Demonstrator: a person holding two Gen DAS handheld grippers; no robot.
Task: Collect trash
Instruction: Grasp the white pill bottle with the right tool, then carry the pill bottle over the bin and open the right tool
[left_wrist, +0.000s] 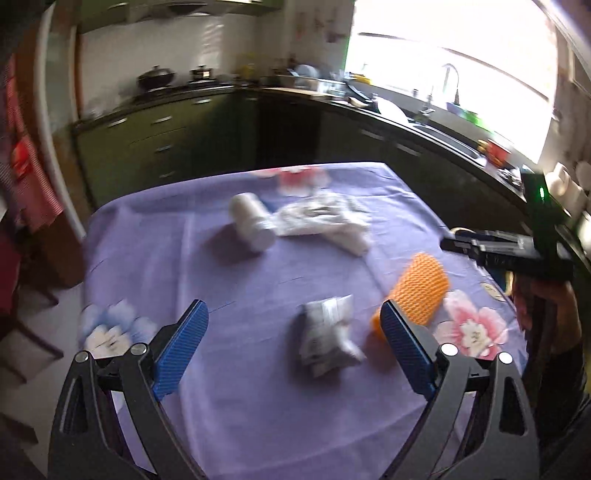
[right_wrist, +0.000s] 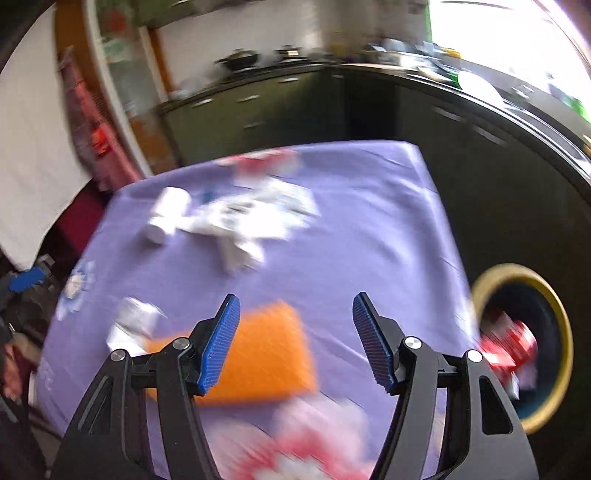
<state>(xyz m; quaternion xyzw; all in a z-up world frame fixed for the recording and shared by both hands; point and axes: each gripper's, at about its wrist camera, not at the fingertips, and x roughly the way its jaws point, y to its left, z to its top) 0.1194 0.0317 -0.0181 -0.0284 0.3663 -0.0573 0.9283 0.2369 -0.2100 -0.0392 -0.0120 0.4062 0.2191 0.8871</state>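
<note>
— Picking next? Both the left claw and right claw hang released, empty.
— Orange net lies on the counter; close on it, carry to the bin.

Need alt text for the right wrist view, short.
An open, empty right hand-held gripper hovers over a purple floral tablecloth, just above an orange foam net sleeve. Farther back lie a crumpled grey wrapper, a white bottle and white plastic packaging. A yellow-rimmed bin holding red trash sits off the table's right edge.
</note>
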